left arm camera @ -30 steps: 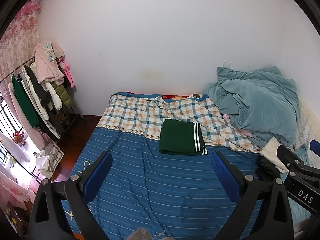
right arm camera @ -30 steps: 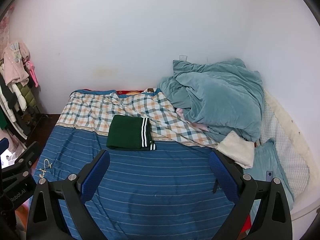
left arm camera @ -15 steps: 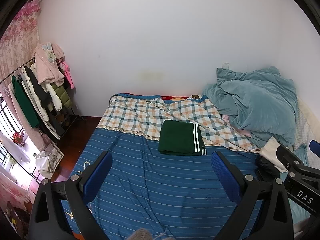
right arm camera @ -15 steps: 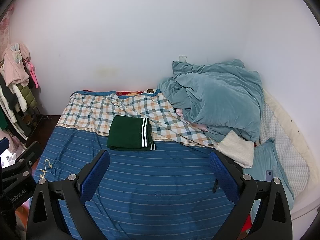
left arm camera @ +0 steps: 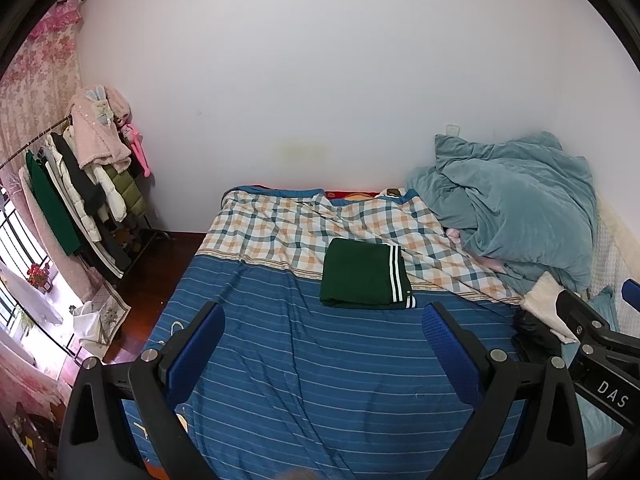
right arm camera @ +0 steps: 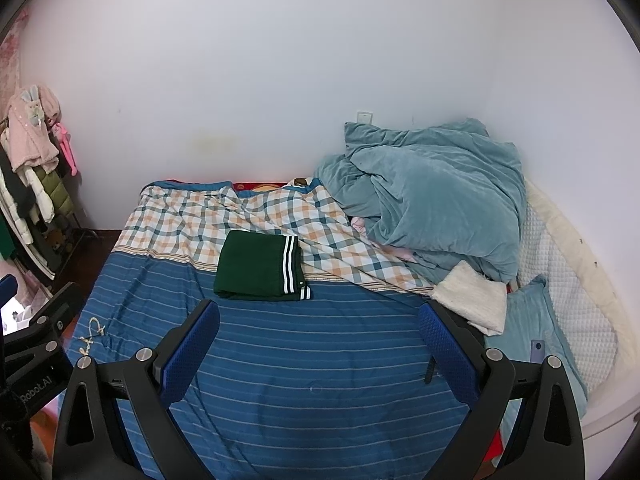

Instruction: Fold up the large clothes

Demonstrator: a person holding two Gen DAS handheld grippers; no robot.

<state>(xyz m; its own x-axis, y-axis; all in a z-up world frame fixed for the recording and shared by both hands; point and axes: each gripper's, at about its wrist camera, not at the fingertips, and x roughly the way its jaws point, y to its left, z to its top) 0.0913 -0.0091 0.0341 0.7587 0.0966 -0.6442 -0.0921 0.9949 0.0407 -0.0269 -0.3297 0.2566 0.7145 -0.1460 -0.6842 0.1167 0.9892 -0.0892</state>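
Observation:
A dark green garment with white stripes (left arm camera: 366, 274) lies folded into a neat rectangle on the bed, where the blue striped sheet (left arm camera: 320, 380) meets the checked cover (left arm camera: 288, 228). It also shows in the right wrist view (right arm camera: 260, 266). My left gripper (left arm camera: 326, 354) is open and empty, held above the sheet well short of the garment. My right gripper (right arm camera: 318, 354) is open and empty too, beside the left one. Part of the right gripper's body shows at the right edge of the left wrist view (left arm camera: 600, 360).
A crumpled teal duvet (right arm camera: 436, 196) is piled at the bed's far right, with a white fleece cloth (right arm camera: 472, 298) and a teal pillow (right arm camera: 536, 340) near it. A clothes rack with hanging coats (left arm camera: 76, 196) stands left of the bed by the white wall.
Both views have shifted very slightly; the folded garment lies where it was. Both grippers stay open and empty.

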